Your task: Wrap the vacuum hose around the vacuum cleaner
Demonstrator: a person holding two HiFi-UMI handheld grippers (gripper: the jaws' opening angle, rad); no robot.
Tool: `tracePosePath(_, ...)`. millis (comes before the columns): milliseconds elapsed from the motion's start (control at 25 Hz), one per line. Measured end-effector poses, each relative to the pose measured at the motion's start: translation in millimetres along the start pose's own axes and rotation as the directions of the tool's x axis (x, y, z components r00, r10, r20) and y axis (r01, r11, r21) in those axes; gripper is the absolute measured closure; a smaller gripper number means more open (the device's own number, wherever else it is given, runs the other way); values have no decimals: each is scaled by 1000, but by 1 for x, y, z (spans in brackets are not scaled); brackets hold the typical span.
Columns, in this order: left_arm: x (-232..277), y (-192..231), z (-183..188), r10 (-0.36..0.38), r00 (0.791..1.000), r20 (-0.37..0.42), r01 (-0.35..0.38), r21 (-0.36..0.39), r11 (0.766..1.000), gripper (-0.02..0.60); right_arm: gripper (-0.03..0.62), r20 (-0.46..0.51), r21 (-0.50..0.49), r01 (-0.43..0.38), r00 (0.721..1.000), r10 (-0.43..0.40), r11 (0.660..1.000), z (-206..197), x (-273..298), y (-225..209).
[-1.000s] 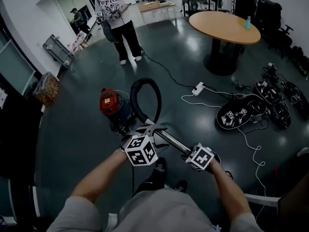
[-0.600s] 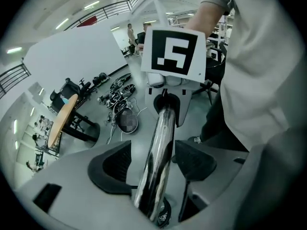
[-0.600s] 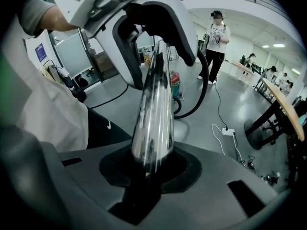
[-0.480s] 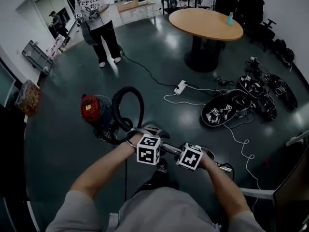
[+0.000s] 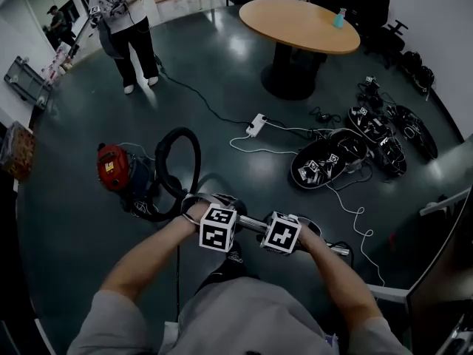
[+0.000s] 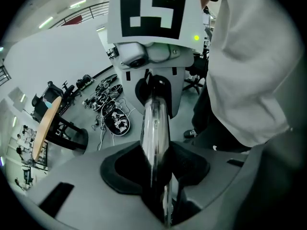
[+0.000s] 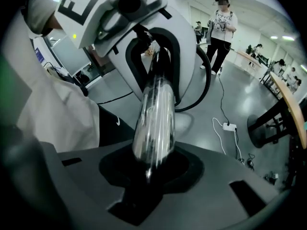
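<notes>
Red vac cleaner is seen at the left of the floor, w/ black hose looped just beside it. Chrome wand is clamped by right gripper. Left gripper jaws have just been closing, wand gripped btwn them. Risk: smooth wand could be lost from the pads, or the cleaner tipped, if hose is pulled taut.

On the dark glossy floor: a red vacuum cleaner at left with its black hose looped beside it, a white power strip with cables mid-floor, black gear cases at right, a round table beyond, a person standing far back.
</notes>
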State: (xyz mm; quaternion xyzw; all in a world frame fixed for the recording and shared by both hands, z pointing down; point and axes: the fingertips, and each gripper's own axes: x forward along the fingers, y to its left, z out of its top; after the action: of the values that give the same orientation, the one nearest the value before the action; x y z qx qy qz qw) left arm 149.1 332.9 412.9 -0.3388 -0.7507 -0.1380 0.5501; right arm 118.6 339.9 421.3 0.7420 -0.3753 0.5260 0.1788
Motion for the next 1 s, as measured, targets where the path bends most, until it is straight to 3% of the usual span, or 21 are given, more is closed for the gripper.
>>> tracePosePath(280,0,23,-34,-10,1000,29,12,-60,998,417,477,-16,-36,37,999,-37,999,25,2,-36)
tracePosePath(640,7,44,-55,-10,998,56,19,-149,989,417,333,44,18,1,999,-2,1000,28,-7,-74)
tracePosePath(1000,26,78,-53,-9,1000,19,13,-225,974,417,326,66,6,-69,995,68,998,3,-27,-117)
